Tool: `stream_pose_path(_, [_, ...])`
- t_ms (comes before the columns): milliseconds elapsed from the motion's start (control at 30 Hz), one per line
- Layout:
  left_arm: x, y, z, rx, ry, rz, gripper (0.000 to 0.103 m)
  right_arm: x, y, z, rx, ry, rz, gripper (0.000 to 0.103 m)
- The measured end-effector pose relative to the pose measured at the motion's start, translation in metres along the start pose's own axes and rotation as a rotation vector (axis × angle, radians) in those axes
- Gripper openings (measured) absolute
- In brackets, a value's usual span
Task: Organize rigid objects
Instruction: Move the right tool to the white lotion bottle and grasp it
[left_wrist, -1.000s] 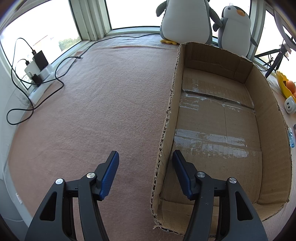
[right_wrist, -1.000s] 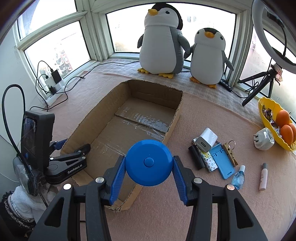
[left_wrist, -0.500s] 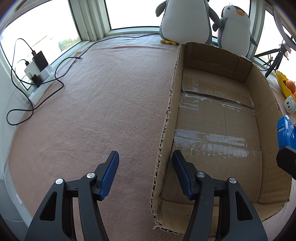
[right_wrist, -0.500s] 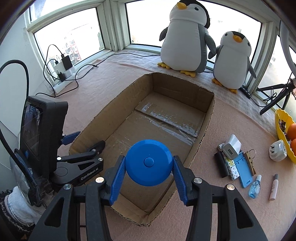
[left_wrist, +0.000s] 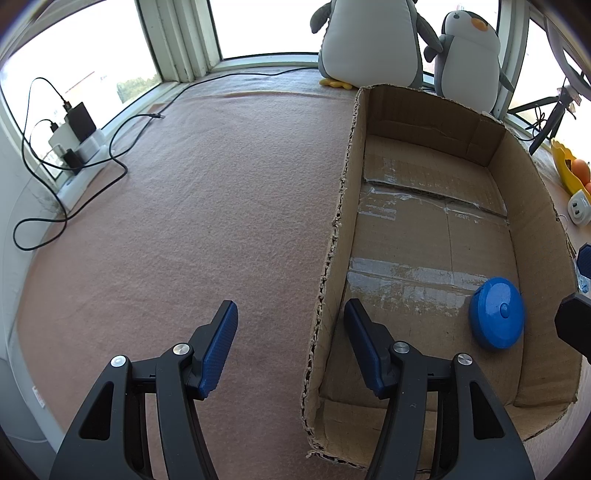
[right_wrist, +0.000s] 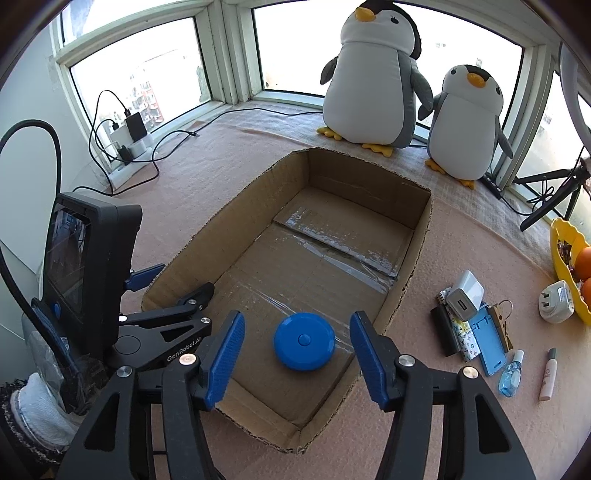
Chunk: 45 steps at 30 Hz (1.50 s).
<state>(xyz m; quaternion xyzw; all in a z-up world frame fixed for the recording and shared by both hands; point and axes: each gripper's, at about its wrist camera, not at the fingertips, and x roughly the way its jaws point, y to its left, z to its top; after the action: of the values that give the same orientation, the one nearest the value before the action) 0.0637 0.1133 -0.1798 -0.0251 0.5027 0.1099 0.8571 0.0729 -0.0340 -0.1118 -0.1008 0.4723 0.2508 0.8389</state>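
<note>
The right gripper (right_wrist: 297, 354), its jaws having just been opening, stands wide apart and empty above the near end of the open brown cardboard box (right_wrist: 421, 236); the round blue plastic disc with a centre button (right_wrist: 304, 341) lies flat on the box floor between and beyond the blue pads, touching neither. The left gripper (left_wrist: 290, 343) straddles the box's torn left wall (left_wrist: 332, 236), one finger outside over the pink felt mat (left_wrist: 184, 221) and one inside; its jaws do not press the wall, and nothing is held. To the right of the box on the mat lie a white charger block (right_wrist: 464, 295), a light blue phone case (right_wrist: 491, 341) and a small blue bottle (right_wrist: 511, 373), well apart from the disc.
</note>
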Motion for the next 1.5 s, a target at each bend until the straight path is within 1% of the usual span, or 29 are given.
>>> stream_pose_path(300, [0.000,0.000,0.000,0.002,0.000,0.001,0.060,-0.007,-0.012,-0.001,0.030,-0.011,-0.012,0.055])
stream_pose_path(567, [0.000,-0.001,-0.001,0.010,-0.002,0.004,0.060,-0.022,-0.051,-0.003,0.115,-0.035,-0.054,0.055])
stream_pose_path(867, [0.001,-0.001,-0.001,0.010,-0.002,0.004,0.060,-0.038,-0.114,-0.017,0.222,-0.044,-0.144,0.055])
stream_pose_path(1067, [0.001,-0.001,-0.001,0.010,-0.002,0.005,0.060,-0.046,-0.170,-0.034,0.322,-0.037,-0.220,0.055])
stream_pose_path(1367, [0.001,-0.001,-0.001,0.011,-0.002,0.006,0.060,-0.048,-0.255,-0.065,0.485,0.012,-0.329,0.055])
stream_pose_path(1500, [0.001,-0.001,-0.001,0.010,-0.002,0.005,0.060,-0.043,-0.280,-0.074,0.536,0.044,-0.348,0.055])
